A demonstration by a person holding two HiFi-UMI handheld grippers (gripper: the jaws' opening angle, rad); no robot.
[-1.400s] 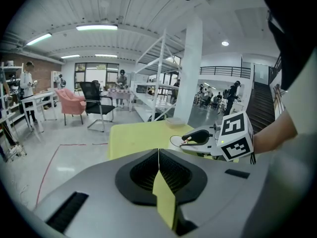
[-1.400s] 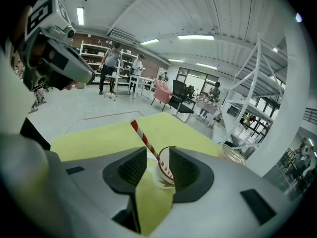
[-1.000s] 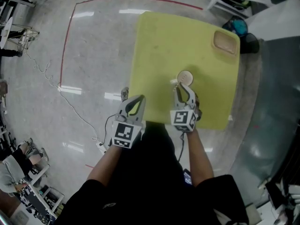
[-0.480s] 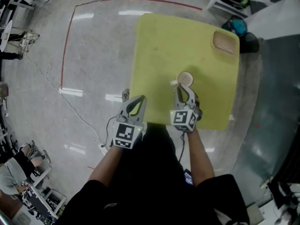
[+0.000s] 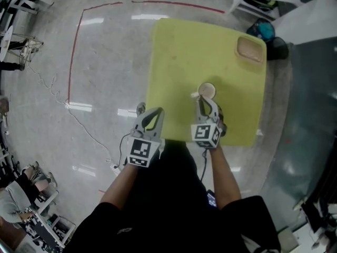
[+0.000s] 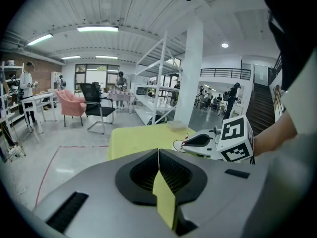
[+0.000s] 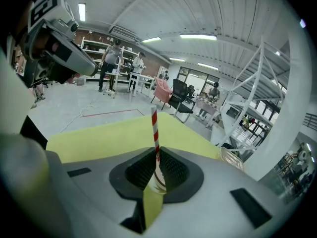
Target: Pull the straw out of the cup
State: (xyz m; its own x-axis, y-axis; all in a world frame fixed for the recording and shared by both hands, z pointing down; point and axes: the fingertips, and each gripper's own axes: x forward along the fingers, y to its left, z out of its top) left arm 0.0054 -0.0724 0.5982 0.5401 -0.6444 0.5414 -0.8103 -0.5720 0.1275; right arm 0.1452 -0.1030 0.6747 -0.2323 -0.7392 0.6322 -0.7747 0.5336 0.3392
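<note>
Grasp step: the right gripper (image 7: 154, 155) has just been closing its fingers (image 7: 174, 168) on the straw (image 7: 155, 125), apparently pinching it above the cup (image 5: 207, 90) on the worktop (image 5: 179, 46). The left gripper (image 6: 158, 155) hangs idle, fingers together, empty. Next comes a straight upward pull.

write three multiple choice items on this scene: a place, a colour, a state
1. Where on the yellow table is the cup? A far right corner B near the middle C left edge
2. The straw has stripes of: A blue and white B red and white C green and yellow
3. The right tongs are: A wide apart, empty B pinching the straw C gripping the cup's rim
Answers: 1 B, it stands mid-table just ahead of the right tongs. 2 B, red and white bands show. 3 B, they have just been closing and now pinch the straw.
</note>
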